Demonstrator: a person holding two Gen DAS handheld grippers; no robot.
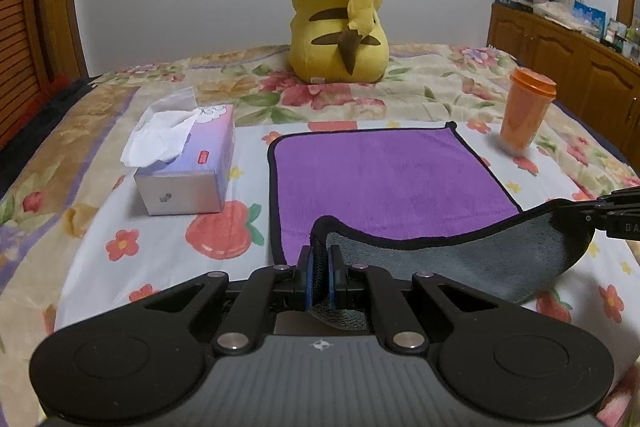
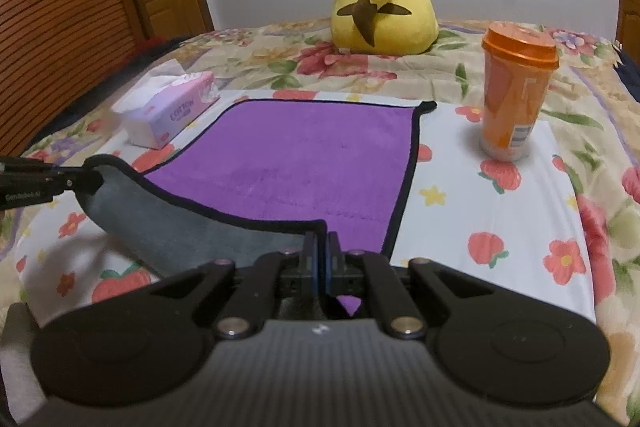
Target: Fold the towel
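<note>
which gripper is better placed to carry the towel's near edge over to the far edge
Neither alone: the left gripper and right gripper each pinch a near corner of the towel, jaws shut, edge lifted. Both should travel forward together; right passes nearer the orange cup.

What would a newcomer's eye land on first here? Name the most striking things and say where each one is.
First, the big yellow Pikachu plush sitting at the far end of the bed, its back to the cameras. Next, the purple towel spread mid-bed, its near edge lifted to show a grey underside, one near corner pinched in the left gripper and the other in the right gripper. An orange cup stands right of it, a tissue box left.
</note>
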